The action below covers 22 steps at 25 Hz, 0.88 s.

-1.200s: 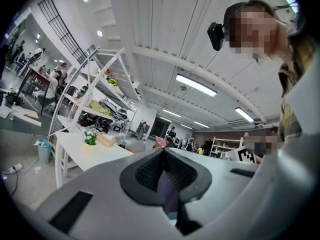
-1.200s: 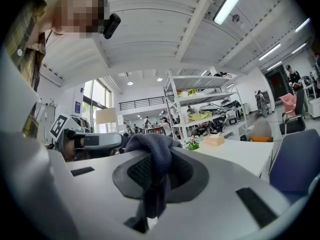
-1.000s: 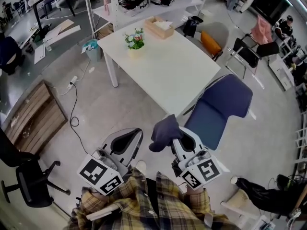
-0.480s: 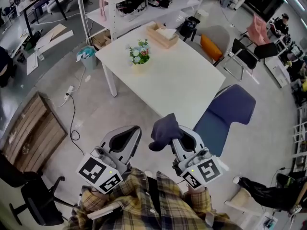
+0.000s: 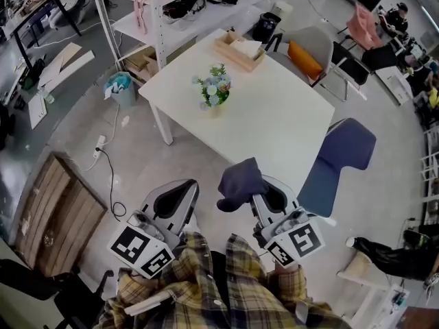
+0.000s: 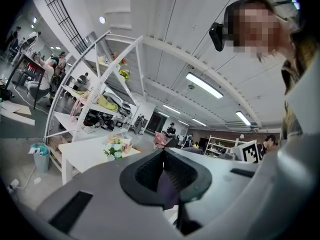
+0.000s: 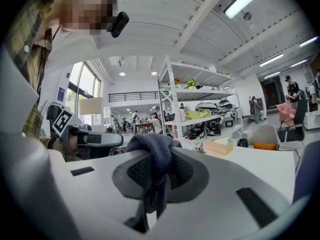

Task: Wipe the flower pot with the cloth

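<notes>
A small pot of pale flowers [image 5: 215,91] stands on the white table [image 5: 274,122], ahead of both grippers. My right gripper [image 5: 264,199] is shut on a dark blue cloth [image 5: 240,182], which bunches over its jaws and hangs down. In the right gripper view the cloth [image 7: 156,156] drapes between the pads, and the flower pot [image 7: 200,146] is small beyond it. My left gripper [image 5: 171,201] is shut with nothing in it, side by side with the right one. In the left gripper view the flower pot [image 6: 115,150] shows far off past the jaws [image 6: 163,176].
A wooden tissue box [image 5: 238,49] sits at the table's far edge. A blue chair [image 5: 343,160] stands at the table's right side, close to my right gripper. A white shelving rack [image 5: 171,5], a bin [image 5: 122,88] and a wooden panel [image 5: 55,211] lie to the left.
The table and flower pot have drawn nearer in the head view as both grippers travelled towards them. The right gripper keeps its hold on the cloth; the left stays shut.
</notes>
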Each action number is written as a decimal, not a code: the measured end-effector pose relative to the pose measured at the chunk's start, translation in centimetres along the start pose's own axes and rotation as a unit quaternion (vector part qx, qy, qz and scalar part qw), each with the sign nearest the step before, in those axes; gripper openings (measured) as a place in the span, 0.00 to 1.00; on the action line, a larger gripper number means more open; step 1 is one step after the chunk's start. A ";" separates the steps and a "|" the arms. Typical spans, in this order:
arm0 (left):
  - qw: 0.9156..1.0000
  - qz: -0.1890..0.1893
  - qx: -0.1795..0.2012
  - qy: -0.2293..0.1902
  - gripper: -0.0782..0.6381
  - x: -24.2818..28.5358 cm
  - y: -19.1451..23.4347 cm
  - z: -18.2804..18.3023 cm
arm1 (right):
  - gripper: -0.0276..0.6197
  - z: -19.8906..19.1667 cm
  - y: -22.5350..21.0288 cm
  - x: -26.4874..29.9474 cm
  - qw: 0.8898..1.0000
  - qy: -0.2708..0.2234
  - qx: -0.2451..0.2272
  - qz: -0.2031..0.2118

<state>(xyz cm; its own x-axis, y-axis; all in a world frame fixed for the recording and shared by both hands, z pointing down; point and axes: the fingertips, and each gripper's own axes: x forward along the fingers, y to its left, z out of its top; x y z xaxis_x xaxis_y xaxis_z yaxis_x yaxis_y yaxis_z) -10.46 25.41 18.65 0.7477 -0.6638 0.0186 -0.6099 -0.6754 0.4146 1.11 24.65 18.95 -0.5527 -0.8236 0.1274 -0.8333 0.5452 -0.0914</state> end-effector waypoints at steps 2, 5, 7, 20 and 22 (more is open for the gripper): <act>1.000 -0.002 -0.004 0.007 0.12 0.3 1.6 -0.1 | 0.08 -0.3 -0.3 1.2 1.000 0.002 0.006 -0.012; 1.000 -0.012 -0.008 0.023 0.12 1.3 2.8 -0.6 | 0.08 -0.9 -1.4 2.2 0.999 0.012 0.016 -0.027; 0.999 -0.018 -0.009 0.033 0.12 2.3 3.7 -0.9 | 0.08 -1.2 -2.5 3.0 0.999 0.016 0.021 -0.038; 0.999 -0.026 0.014 0.039 0.12 15.1 11.6 5.0 | 0.08 2.4 -13.8 13.2 0.998 0.016 0.010 -0.062; 0.999 -0.024 0.016 0.040 0.12 17.2 12.5 5.6 | 0.08 3.2 -15.6 14.2 0.998 0.015 0.009 -0.062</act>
<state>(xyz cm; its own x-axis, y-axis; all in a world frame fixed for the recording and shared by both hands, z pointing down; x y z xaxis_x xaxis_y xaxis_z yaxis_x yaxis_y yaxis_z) -6.73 3.75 19.02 0.7939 -0.6037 0.0726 -0.5803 -0.7165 0.3870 6.23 3.93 19.07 -0.4447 -0.8796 0.1690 -0.8956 0.4353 -0.0916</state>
